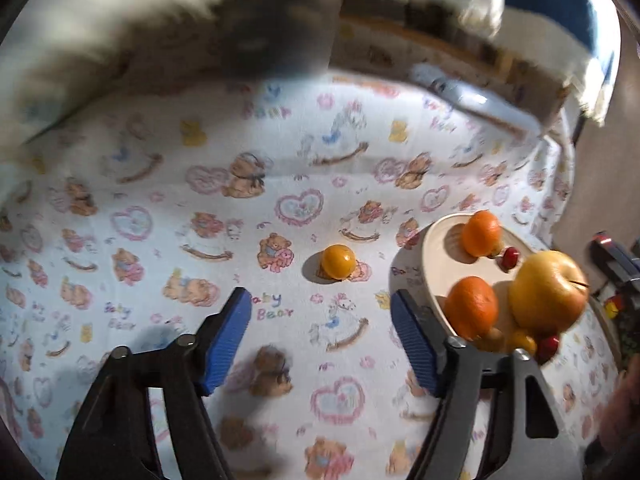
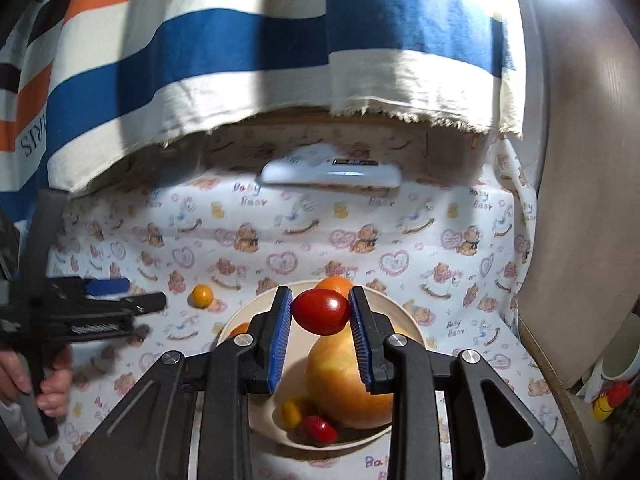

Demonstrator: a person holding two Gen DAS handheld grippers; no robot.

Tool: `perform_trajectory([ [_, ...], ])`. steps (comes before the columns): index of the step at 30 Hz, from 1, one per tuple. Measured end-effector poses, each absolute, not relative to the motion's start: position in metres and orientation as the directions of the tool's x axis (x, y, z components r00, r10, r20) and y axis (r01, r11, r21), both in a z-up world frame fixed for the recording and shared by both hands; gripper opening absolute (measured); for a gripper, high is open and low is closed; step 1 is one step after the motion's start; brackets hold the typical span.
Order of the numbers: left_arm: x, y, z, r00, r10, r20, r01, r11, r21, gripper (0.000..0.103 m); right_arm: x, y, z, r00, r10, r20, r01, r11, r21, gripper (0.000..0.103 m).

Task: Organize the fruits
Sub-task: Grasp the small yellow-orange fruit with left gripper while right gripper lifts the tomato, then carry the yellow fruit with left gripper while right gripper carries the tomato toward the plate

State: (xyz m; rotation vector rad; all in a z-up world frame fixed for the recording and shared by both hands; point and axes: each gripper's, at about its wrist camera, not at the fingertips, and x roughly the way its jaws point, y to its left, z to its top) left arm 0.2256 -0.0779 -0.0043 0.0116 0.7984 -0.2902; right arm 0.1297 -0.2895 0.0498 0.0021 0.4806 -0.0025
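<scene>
A cream bowl on the bear-print cloth holds two tangerines, a large yellow apple and small red and yellow tomatoes. A small yellow-orange tomato lies alone on the cloth left of the bowl. My left gripper is open and empty, a short way in front of that tomato. In the right wrist view, my right gripper is shut on a red cherry tomato, held above the bowl and the apple. The left gripper shows at the left.
A white remote-like device lies at the back of the cloth. A striped fabric hangs over the back. A wooden chair edge and a cup stand at the right.
</scene>
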Motion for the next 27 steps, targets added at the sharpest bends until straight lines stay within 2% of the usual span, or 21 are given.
perform_trajectory([
  [11, 0.278, -0.110, -0.029, 0.588, -0.242, -0.772, 0.244, 0.963, -0.115, 0.056, 0.140, -0.303, 0.040, 0.874, -0.027, -0.485, 0.030, 1.000, -0.002, 0.030],
  [17, 0.287, -0.115, -0.045, 0.566, -0.244, -0.787, 0.215, 0.966, -0.145, 0.046, 0.144, -0.303, 0.034, 0.862, -0.018, -0.507, 0.027, 1.000, 0.011, 0.030],
  [20, 0.289, -0.114, -0.045, 0.570, -0.235, -0.788, 0.210, 0.968, -0.137, 0.037, 0.144, -0.306, 0.033, 0.862, -0.018, -0.507, 0.030, 0.999, 0.017, 0.030],
  [21, 0.289, -0.114, -0.045, 0.570, -0.233, -0.788, 0.209, 0.969, -0.135, 0.028, 0.144, -0.306, 0.033, 0.861, -0.021, -0.508, 0.033, 0.999, 0.015, 0.030],
  [27, 0.283, -0.118, -0.038, 0.593, -0.214, -0.776, 0.230, 0.969, -0.092, 0.026, 0.144, -0.307, 0.032, 0.861, -0.026, -0.508, 0.037, 0.999, 0.012, 0.030],
])
